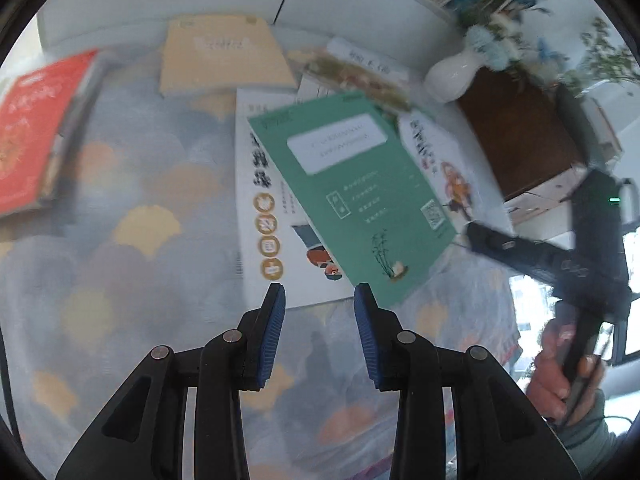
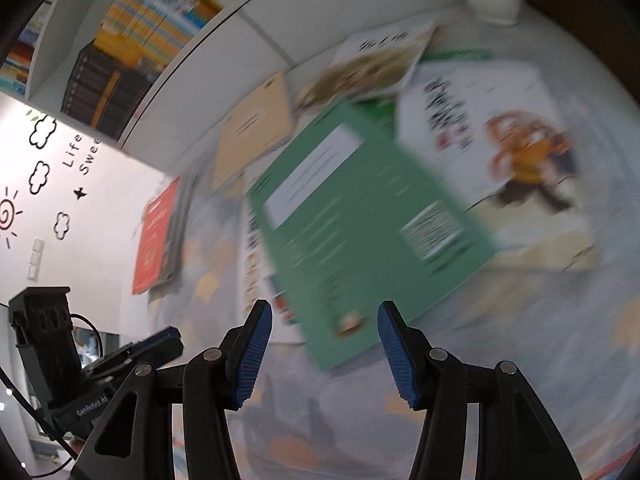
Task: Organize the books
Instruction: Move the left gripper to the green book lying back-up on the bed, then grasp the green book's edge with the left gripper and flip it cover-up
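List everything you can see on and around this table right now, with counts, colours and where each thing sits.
green book: one, green with a white label, lying on top of the loose pile at centre
white illustrated books: two, white covers with cartoon figures, partly under the green book on either side
tan book: one, pale orange, at the far side near the wall
red book: one, red, on a small stack at far left
olive-patterned book: one, behind the pile
vase: one, white, holding blue-green flowers, far right
tablecloth: one, grey-blue with orange scallops
shelved books: many, mostly yellow and black
left claw: open, empty
right claw: open, empty
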`<action>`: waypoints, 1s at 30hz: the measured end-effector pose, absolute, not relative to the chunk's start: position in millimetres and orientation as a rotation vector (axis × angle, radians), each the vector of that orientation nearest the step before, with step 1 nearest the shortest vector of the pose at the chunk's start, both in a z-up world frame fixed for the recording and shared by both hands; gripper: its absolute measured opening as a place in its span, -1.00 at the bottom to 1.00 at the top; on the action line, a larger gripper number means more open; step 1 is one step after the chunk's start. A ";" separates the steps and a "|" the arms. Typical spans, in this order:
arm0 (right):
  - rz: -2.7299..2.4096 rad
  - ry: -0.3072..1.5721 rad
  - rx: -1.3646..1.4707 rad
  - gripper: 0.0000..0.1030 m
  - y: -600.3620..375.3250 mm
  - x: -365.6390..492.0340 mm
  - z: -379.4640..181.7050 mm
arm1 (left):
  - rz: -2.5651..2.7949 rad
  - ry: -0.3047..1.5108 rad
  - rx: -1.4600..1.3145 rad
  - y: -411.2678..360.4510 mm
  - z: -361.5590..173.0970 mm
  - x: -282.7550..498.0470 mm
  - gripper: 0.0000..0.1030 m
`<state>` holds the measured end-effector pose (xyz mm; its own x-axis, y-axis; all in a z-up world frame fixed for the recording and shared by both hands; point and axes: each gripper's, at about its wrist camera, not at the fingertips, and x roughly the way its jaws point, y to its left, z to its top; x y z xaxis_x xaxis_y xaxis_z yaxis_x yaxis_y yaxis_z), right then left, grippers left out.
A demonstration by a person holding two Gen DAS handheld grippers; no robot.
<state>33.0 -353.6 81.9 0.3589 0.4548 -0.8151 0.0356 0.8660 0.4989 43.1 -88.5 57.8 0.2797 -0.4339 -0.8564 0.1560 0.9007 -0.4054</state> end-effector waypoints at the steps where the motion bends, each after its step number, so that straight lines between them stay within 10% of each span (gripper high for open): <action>1: 0.265 1.178 0.460 0.03 -362.0 36.9 84.1 | -0.399 1.231 -0.270 -95.8 52.3 46.4 -0.36; 30: 0.369 1.209 0.128 -0.03 -376.9 51.5 40.5 | -0.406 1.306 -0.107 -175.0 13.1 16.2 -0.35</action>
<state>51.5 -376.9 40.5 0.3025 0.3449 -0.8885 -0.2102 0.9334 0.2908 16.2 -175.0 13.1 0.2025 -0.3500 -0.9146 0.2304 0.9248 -0.3029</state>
